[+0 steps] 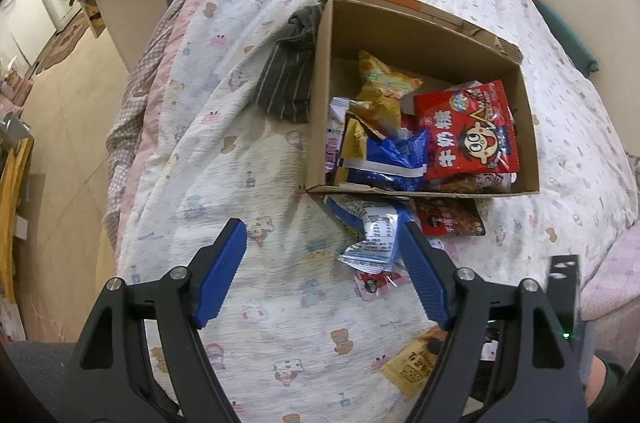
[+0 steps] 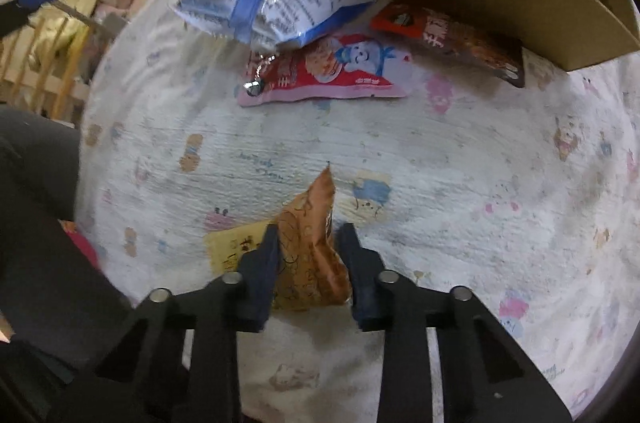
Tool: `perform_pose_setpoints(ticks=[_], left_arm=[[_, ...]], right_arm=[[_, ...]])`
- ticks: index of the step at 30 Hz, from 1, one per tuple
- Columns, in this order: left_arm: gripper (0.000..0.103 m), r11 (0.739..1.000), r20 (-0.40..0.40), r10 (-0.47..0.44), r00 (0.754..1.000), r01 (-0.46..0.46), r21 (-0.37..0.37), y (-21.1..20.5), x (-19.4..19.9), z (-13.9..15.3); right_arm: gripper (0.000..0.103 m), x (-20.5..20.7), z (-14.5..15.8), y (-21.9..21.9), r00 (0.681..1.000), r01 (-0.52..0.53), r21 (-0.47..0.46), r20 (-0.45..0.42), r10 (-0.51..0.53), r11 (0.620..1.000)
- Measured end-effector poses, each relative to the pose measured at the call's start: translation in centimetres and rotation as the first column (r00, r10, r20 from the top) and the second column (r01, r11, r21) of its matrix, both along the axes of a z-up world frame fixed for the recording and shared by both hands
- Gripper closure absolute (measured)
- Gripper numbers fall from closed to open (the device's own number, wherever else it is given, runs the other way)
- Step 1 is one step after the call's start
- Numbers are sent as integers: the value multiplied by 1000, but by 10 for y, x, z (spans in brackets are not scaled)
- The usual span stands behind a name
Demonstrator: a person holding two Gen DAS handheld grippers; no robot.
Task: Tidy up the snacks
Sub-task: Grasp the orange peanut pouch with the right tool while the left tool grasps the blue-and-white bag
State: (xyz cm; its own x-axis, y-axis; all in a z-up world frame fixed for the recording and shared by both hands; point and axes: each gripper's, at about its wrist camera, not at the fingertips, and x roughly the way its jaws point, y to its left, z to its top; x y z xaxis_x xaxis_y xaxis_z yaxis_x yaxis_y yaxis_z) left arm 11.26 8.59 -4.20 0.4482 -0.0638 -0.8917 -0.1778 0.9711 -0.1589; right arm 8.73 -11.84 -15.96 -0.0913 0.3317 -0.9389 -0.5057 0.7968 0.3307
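**Gripping a loose snack off the bed**

Right tongs are clenching the orange packet on the bed; left tongs are hanging released. Next, likely: lifting it clear into the cardboard box without crushing.

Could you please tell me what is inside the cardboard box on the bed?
The cardboard box holds a red candy bag, a blue packet and a yellow packet. Anything beneath them is covered.

Cardboard box: matt brown paperboard. Snack packets: glossy plastic film. Bed cover: crinkled printed cloth. Left tool pads: ribbed blue plastic.
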Motion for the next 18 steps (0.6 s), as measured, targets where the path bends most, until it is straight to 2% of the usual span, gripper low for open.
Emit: perform_pose_setpoints(ticks=[3, 6, 10, 15, 18], left_arm=[[28, 1000, -13, 6, 1000, -7, -10, 3, 0, -3], [28, 1000, -37, -12, 999, 11, -20, 0, 2, -10], [28, 997, -77, -52, 996, 47, -67, -13, 8, -23], [28, 983, -154, -165, 974, 150, -106, -47, 32, -49], [28, 983, -172, -177, 969, 167, -73, -59, 45, -56]], right_arm=[[81, 1, 15, -11, 999, 28, 40, 27, -29, 999], [83, 8, 39, -28, 989, 110, 106, 91, -120, 988], [83, 16, 62, -51, 957, 211, 154, 168, -236, 965], [83, 23, 64, -68, 941, 267, 164, 167, -294, 950], [83, 22, 66, -77, 934, 293, 179, 157, -321, 939]])
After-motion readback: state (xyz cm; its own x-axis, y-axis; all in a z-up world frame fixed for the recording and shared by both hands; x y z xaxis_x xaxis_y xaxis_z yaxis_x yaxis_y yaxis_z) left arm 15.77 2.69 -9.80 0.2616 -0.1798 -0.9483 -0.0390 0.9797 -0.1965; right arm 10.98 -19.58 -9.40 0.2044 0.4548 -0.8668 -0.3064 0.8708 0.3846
